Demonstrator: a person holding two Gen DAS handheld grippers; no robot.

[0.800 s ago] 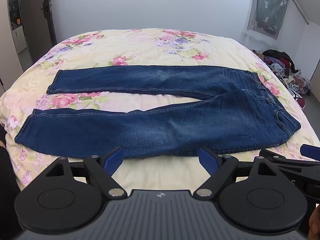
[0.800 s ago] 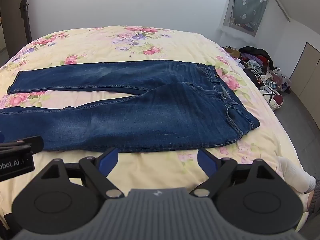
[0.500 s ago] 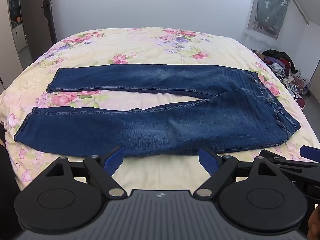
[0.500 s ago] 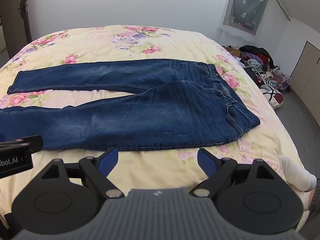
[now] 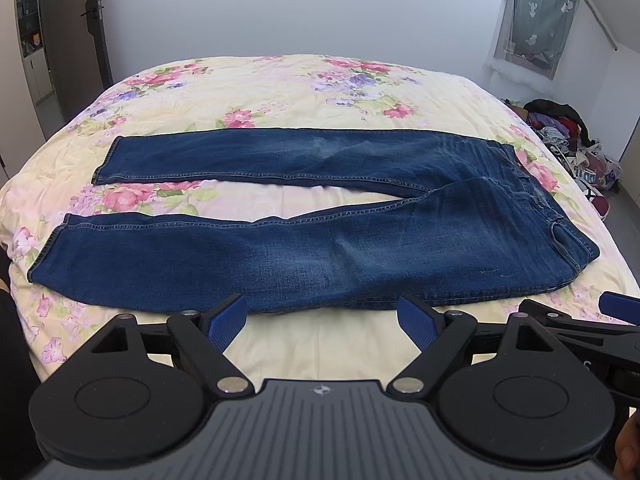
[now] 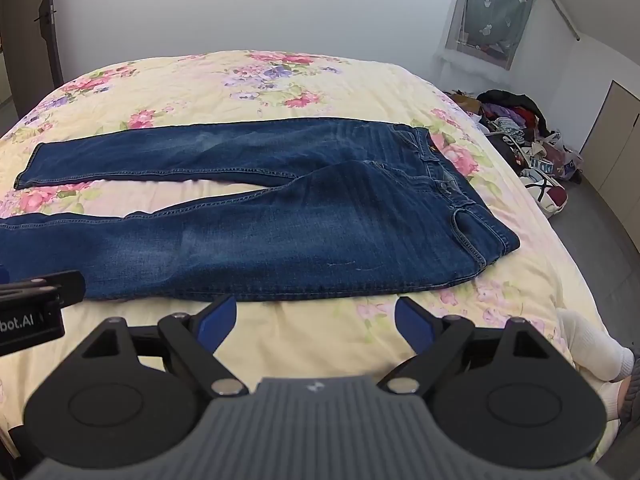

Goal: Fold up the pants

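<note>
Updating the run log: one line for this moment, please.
stage: pre-grasp | jeans: flat, unfolded on bed | left hand-held gripper: open, empty | right hand-held gripper: open, empty

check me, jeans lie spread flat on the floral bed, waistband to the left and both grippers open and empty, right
Not quite: the jeans have their waistband to the right, as the right wrist view shows. They do lie flat on the floral bed, both grippers open and empty.

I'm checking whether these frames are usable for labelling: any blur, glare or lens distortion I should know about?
Left wrist view: sharp, even daylight, no glare on the jeans; fisheye bows the bed edges, corners vignette dark. Right wrist view: slightly softer, the same bowing, and the window isn't blown out.
</note>
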